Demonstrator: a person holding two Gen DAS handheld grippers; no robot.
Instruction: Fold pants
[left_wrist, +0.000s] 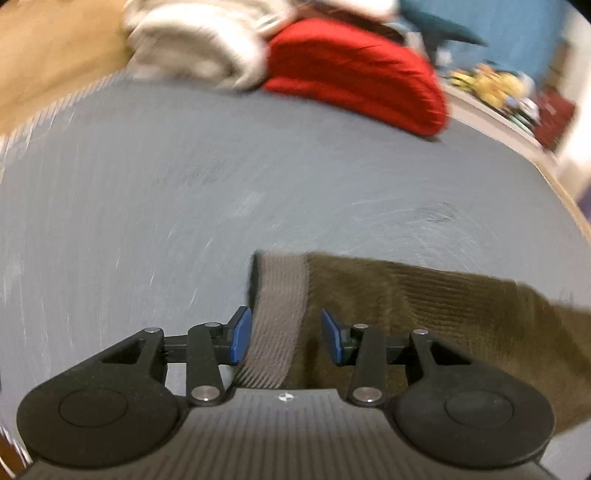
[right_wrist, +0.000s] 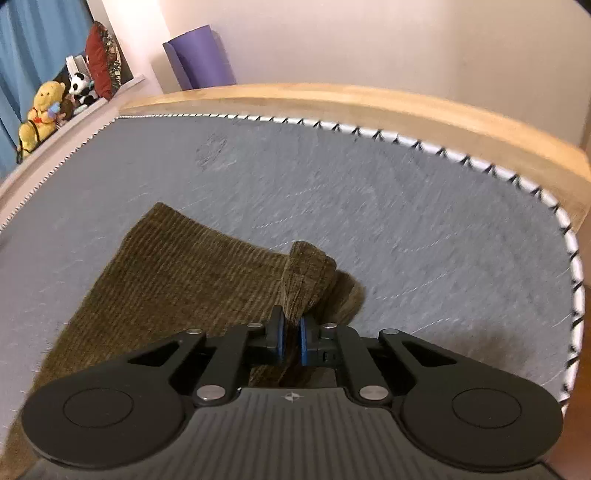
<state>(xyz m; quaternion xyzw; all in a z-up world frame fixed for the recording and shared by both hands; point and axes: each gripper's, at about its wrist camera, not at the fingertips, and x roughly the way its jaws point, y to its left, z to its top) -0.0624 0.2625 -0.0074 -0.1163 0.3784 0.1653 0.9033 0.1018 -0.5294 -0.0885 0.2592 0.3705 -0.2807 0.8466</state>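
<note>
The pants (right_wrist: 184, 280) may slip, because only the right gripper (right_wrist: 290, 341) pinches a fold while the left gripper (left_wrist: 286, 336) stands apart.

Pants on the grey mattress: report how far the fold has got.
Early stage. Done: the olive corduroy pants lie spread on the grey mattress. In hand: the right gripper is shut on a bunched edge of the fabric; the left gripper hangs open over the grey waistband, not yet gripping. Left: no finished fold is visible, so the folding itself remains.
</note>
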